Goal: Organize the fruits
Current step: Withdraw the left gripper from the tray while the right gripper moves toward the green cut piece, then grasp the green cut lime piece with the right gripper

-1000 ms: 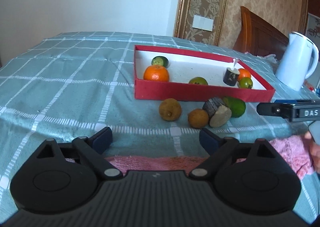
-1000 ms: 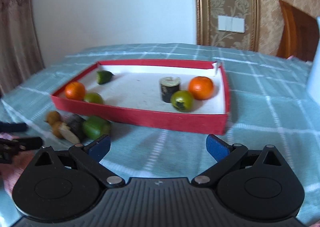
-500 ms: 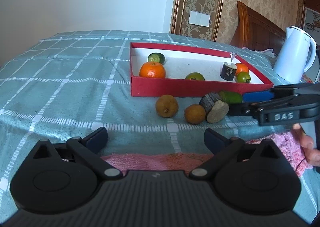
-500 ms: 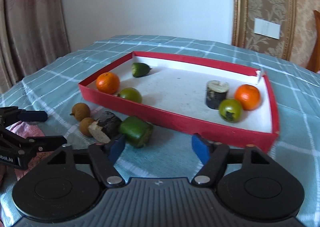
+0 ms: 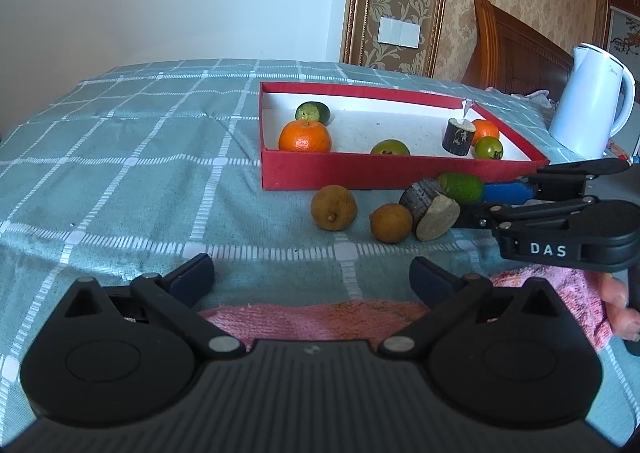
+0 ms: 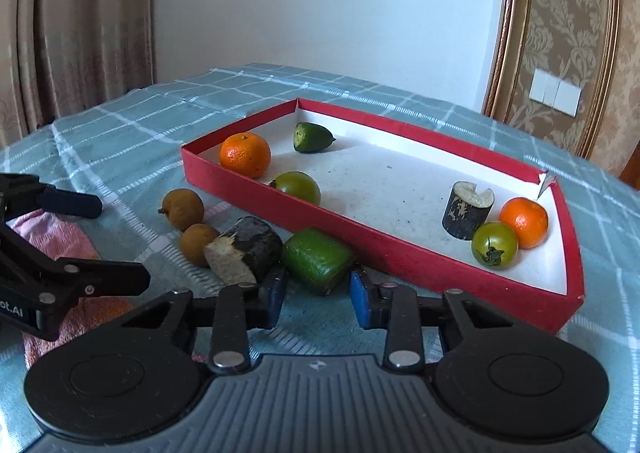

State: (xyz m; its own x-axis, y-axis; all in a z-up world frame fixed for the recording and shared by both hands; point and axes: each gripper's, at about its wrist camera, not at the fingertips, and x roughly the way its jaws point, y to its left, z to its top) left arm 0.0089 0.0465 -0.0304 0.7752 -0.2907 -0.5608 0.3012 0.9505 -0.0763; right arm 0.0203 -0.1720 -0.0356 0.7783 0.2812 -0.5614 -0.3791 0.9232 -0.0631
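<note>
In the right wrist view, the right gripper [image 6: 317, 298] sits low in the middle of the frame with its jaws apart, one blue pad on each side of the green fruit chunk [image 6: 318, 265]. The pads are very close to the chunk, but I cannot tell if they touch it. The chunk lies on the counter [image 6: 120, 125], which is covered with a teal checked cloth, just in front of the near wall of the red tray [image 6: 400, 253].

Left of the chunk, and touching it, is a dark cut piece with a pale face [image 6: 244, 251]. Further left are two brown round fruits [image 6: 183, 209], [image 6: 199, 244]; the nearer one touches the dark piece.

Inside the tray, at the left, are an orange [image 6: 245, 154], a green tomato [image 6: 299, 186] and a green cut piece [image 6: 312, 137]. At the right end stand a dark stump [image 6: 466, 210], a second green tomato [image 6: 494, 245] and a second orange [image 6: 524, 222], close together.

In the left wrist view, the left gripper [image 5: 312, 276] is at the bottom of the frame, jaws wide apart and empty, above a pink towel [image 5: 312, 319]. The right gripper [image 5: 486, 202] comes in from the right edge of this frame and reaches the green chunk. A white kettle [image 5: 592, 109] stands at the upper right.
</note>
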